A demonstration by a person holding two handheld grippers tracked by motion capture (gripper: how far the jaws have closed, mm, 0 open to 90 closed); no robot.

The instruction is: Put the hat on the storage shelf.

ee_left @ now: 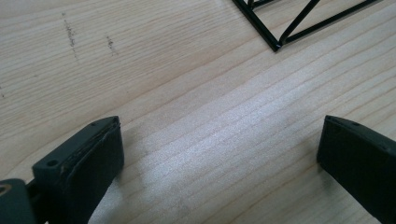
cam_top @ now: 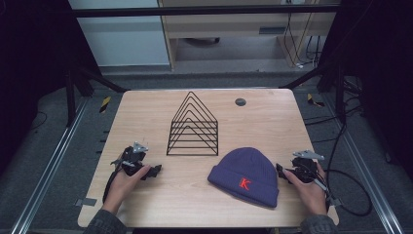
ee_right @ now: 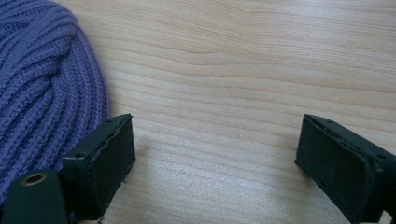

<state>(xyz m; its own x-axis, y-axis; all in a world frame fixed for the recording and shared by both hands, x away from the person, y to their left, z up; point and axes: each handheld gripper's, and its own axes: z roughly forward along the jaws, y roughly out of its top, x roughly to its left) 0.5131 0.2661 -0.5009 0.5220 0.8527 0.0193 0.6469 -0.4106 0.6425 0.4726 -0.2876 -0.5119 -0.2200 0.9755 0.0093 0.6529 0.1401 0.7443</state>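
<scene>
A purple knit beanie [cam_top: 246, 174] with a red K lies flat at the front right of the wooden table [cam_top: 146, 117]. A black wire rack [cam_top: 193, 127] of nested triangles stands at the table's middle. My left gripper [cam_top: 154, 170] rests low at the front left, jaws open and pointing right, nothing between them. In the left gripper view the gripper [ee_left: 219, 123] stands open over bare wood, with a corner of the rack [ee_left: 275, 44] ahead. My right gripper [cam_top: 282, 171] sits just right of the beanie, open. In the right gripper view the gripper [ee_right: 216, 120] is empty, the beanie [ee_right: 42, 84] beside its left jaw.
A small dark round disc [cam_top: 240, 102] is set into the table near the back edge. Cables [cam_top: 350, 195] trail off the right side of the table. Dark frame bars run behind and beside the table.
</scene>
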